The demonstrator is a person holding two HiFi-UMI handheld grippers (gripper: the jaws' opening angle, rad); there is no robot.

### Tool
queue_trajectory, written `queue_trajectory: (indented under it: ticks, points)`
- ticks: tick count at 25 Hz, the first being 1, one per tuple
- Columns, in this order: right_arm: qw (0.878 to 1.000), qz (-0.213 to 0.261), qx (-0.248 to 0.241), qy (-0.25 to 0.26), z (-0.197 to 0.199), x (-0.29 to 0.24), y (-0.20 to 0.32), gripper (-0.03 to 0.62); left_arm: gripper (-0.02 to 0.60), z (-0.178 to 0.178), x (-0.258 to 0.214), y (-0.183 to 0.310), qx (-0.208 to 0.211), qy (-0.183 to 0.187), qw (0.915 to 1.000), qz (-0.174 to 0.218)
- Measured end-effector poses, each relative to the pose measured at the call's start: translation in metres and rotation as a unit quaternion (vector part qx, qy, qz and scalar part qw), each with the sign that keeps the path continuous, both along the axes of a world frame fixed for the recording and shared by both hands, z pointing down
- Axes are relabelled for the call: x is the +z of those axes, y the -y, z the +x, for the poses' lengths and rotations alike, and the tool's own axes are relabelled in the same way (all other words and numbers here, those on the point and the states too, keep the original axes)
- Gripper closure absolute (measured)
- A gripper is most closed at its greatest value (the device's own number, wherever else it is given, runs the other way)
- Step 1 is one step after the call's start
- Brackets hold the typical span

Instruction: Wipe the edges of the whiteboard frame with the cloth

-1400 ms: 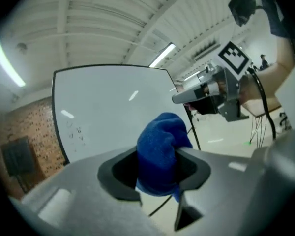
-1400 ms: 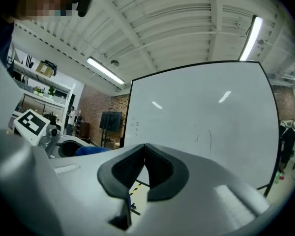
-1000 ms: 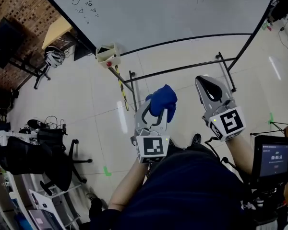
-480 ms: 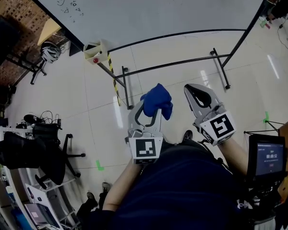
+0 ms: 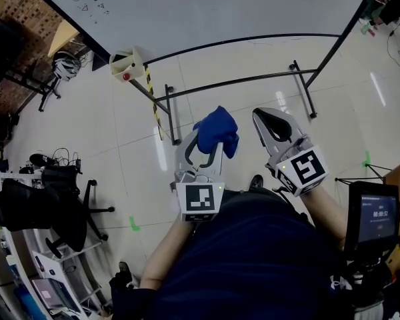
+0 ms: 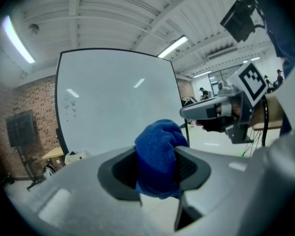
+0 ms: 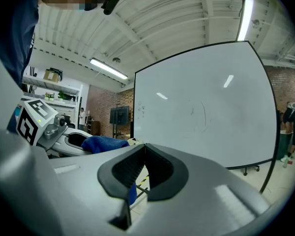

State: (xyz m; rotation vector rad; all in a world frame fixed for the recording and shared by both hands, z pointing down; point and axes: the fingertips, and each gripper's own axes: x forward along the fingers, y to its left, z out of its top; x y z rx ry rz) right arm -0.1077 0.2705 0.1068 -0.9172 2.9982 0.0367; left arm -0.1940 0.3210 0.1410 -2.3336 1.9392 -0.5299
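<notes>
I am gripping the blue cloth [image 5: 219, 127] in my left gripper [image 5: 209, 144], with my right gripper [image 5: 267, 119] shut and empty at its 3 o'clock. The whiteboard frame [image 5: 253, 40] is standing well apart at 12 o'clock, its bottom edge running 9 to 3, nearer my left gripper.
</notes>
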Motion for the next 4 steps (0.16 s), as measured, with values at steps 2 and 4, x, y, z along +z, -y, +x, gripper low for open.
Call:
queue_trajectory:
  ticks: [2,4]
  points:
    - [1.000,0.001,0.000,0.000,-0.0014,0.0031,0.0021,0.583,0.420,-0.0008,0.0036,0.0024,0.001,-0.001,1.0000,-0.002]
    - [1.000,0.001,-0.001,0.000,-0.0030,0.0081,0.0043,0.583,0.420,-0.0014,0.0094,0.0047,0.003,-0.004,1.0000,-0.006]
